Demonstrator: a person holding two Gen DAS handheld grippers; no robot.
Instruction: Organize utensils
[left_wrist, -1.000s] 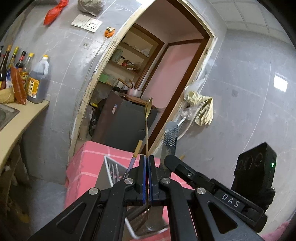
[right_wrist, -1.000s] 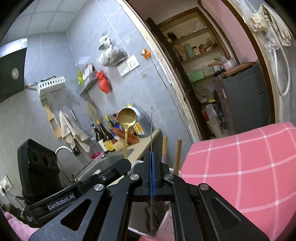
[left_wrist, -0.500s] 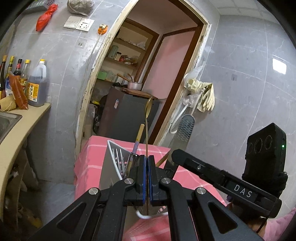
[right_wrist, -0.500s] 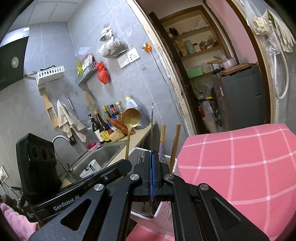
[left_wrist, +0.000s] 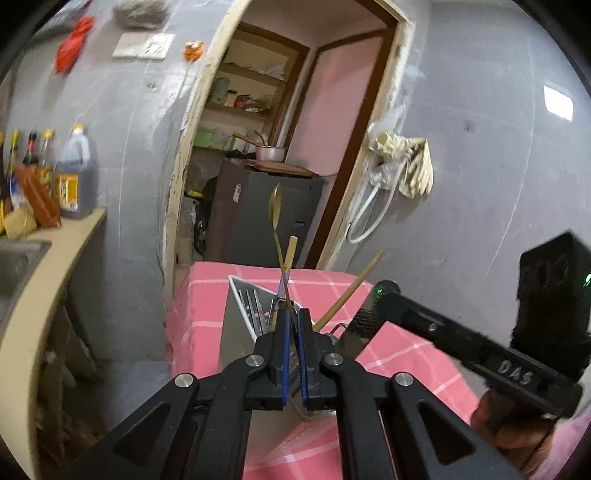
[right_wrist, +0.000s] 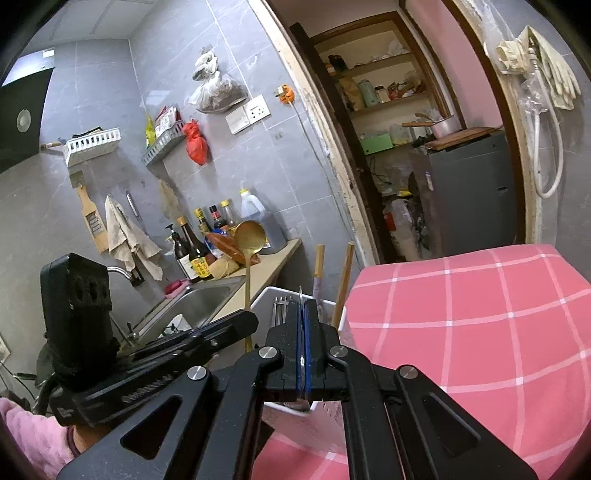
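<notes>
My left gripper (left_wrist: 293, 314) has its jaws slightly apart around the thin handle of a gold spoon (left_wrist: 275, 206), which tilts up out of the white utensil basket (left_wrist: 236, 291). In the right wrist view the spoon (right_wrist: 250, 236) rises from the left gripper (right_wrist: 236, 325). My right gripper (right_wrist: 303, 306) is shut on a knife blade (right_wrist: 300, 295), seen edge-on, just above the basket (right_wrist: 271, 295). The knife blade shows in the left wrist view (left_wrist: 364, 321). Wooden chopsticks (right_wrist: 345, 280) stand in the basket.
The basket sits on a pink checked tablecloth (right_wrist: 480, 314). A counter with a sink (right_wrist: 199, 299) and sauce bottles (right_wrist: 199, 240) lies to the left. A doorway with a grey fridge (right_wrist: 469, 192) is behind.
Both grippers have dropped towards the basket. The left jaws have parted a little and the gold spoon now leans left. The knife has sunk lower between the right fingers.
</notes>
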